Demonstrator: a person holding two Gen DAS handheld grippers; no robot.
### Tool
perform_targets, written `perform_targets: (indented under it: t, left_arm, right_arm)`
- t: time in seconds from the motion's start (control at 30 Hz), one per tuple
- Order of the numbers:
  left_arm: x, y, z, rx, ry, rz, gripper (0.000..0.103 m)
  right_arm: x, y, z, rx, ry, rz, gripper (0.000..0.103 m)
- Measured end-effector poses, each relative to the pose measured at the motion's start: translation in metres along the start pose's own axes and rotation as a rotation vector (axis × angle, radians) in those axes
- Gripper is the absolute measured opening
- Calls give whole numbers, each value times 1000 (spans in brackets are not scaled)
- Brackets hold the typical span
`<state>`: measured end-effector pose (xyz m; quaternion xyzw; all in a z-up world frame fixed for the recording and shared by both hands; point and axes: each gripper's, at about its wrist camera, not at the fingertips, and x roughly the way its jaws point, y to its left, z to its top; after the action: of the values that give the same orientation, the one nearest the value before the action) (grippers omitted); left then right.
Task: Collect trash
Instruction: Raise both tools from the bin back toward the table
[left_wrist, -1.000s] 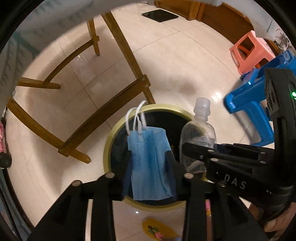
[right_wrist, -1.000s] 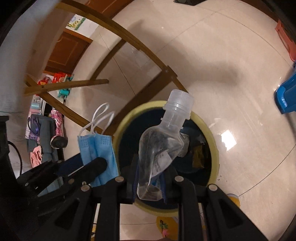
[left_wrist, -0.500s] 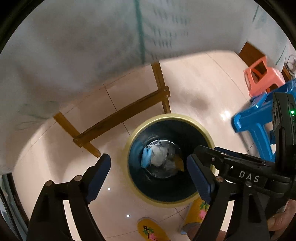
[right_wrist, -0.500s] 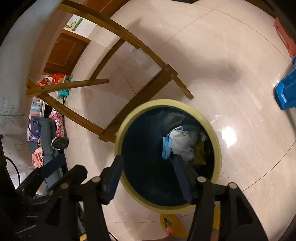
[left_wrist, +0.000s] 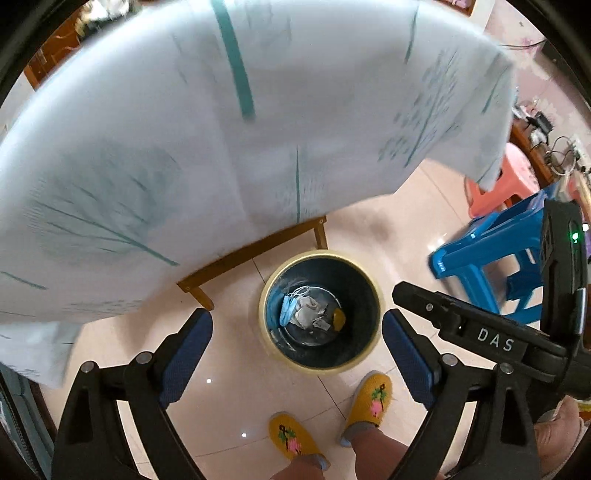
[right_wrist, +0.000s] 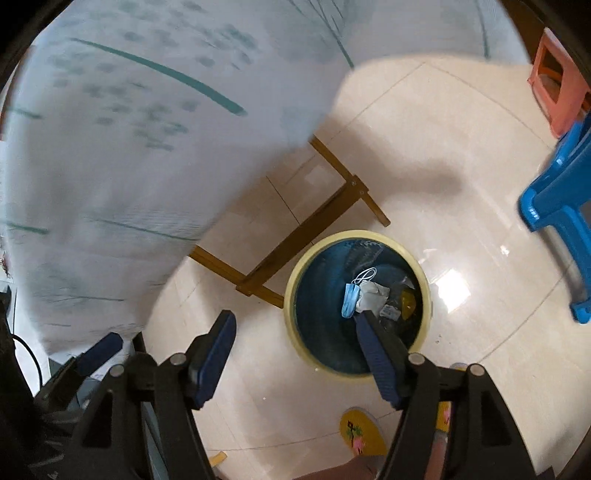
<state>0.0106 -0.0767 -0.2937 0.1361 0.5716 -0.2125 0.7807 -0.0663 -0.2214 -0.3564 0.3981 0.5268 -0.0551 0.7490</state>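
Note:
A round dark bin with a yellow rim (left_wrist: 373, 295) (right_wrist: 424, 280) stands on the tiled floor. Inside lie a blue face mask (left_wrist: 286, 314) (right_wrist: 349, 301), a crushed clear bottle (left_wrist: 308, 315) (right_wrist: 373, 297) and a yellow scrap (left_wrist: 338, 317). My left gripper (left_wrist: 297, 328) is open and empty, high above the bin. My right gripper (right_wrist: 295, 325) is open and empty, also well above the bin; its body shows in the left wrist view (left_wrist: 491, 339).
A table with a white leaf-patterned cloth (left_wrist: 184, 147) (right_wrist: 110, 166) and wooden legs (right_wrist: 314, 229) stands beside the bin. A blue stool (left_wrist: 491, 258) (right_wrist: 561, 206) and a pink stool (left_wrist: 509, 184) (right_wrist: 557, 96) are at the right. The person's yellow slippers (left_wrist: 369, 400) stand near the bin.
One second ago the left gripper held the mask and the right held the bottle over the bin. Both opened and dropped them in, then rose higher above the table edge.

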Motion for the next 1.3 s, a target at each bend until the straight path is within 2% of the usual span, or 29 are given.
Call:
perform_targets:
  t: [0.33,0.53,0.73,1.0,1.3]
  left_arm:
    - [-128,24,27,11,-69,-29,92]
    - [-177,37,38,15,-125,-32,92]
    - [-196,52,40,3,-144,-66,92]
    - [-215,56,43,13,-183,-95,92]
    - [-232,62,65,-4,-253,-140,92]
  right_arm:
    - [-108,66,-6,-24,-72,-5,68]
    - [-156,107,-6,-53,-145,17,68]
    - [-189,140,-9,-102,-206,5,68]
    - [-207,164,-11,-138,-241,-22,68]
    - [-225,189,2,-204,-289,-59,68]
